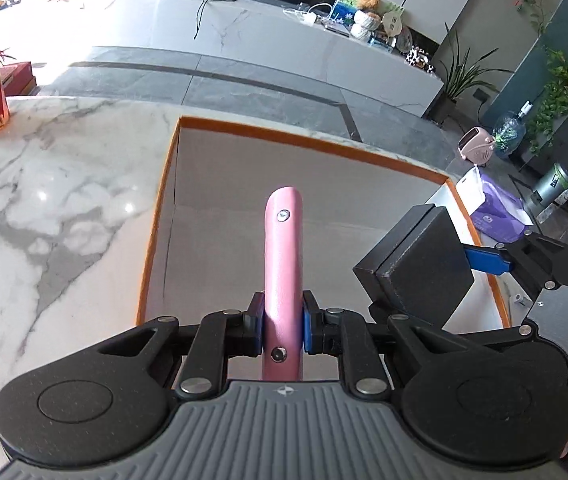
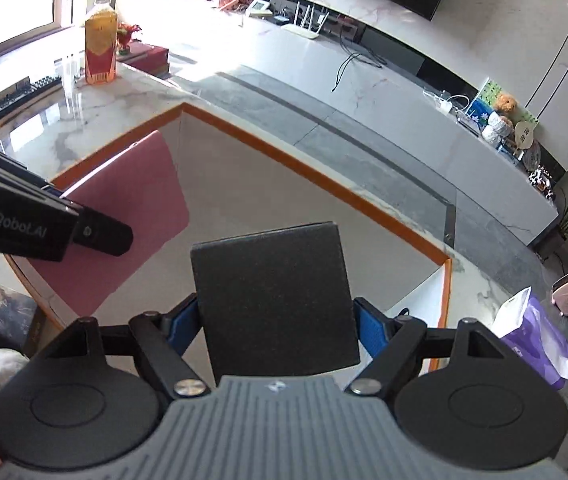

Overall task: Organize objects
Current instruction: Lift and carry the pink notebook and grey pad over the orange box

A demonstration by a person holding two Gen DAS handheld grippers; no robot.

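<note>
The big marble table [image 1: 44, 184] holds everything; on it sits the open box [image 1: 220, 240], a wide box with an orange rim and a pale, bare floor, and I will tell every place from this box. The box is likely the home for the things being tidied, which is why both tools hang over it.

Over the right side of the box is the black box [image 2: 272, 296], a dark block; the right gripper [image 2: 274, 328] holds it with jaws set wide, one blue pad on each side, because the block is fat. Over the middle of the box is the pink case [image 1: 283, 276], thin and flat; the left gripper [image 1: 283, 320] pinches it by its slim edge with jaws set narrow, so it stands on edge and points away. From the right wrist view its broad pink face shows over the left part of the box.

There is lots of free floor inside the box; the orange rim is the thing to clear, and the two held things are near each other, so they could bump.

Beyond the far left corner of the box stands a yellow and red bottle [image 2: 100, 50]; just past the right side lies a purple tissue pack [image 2: 535, 336].
</note>
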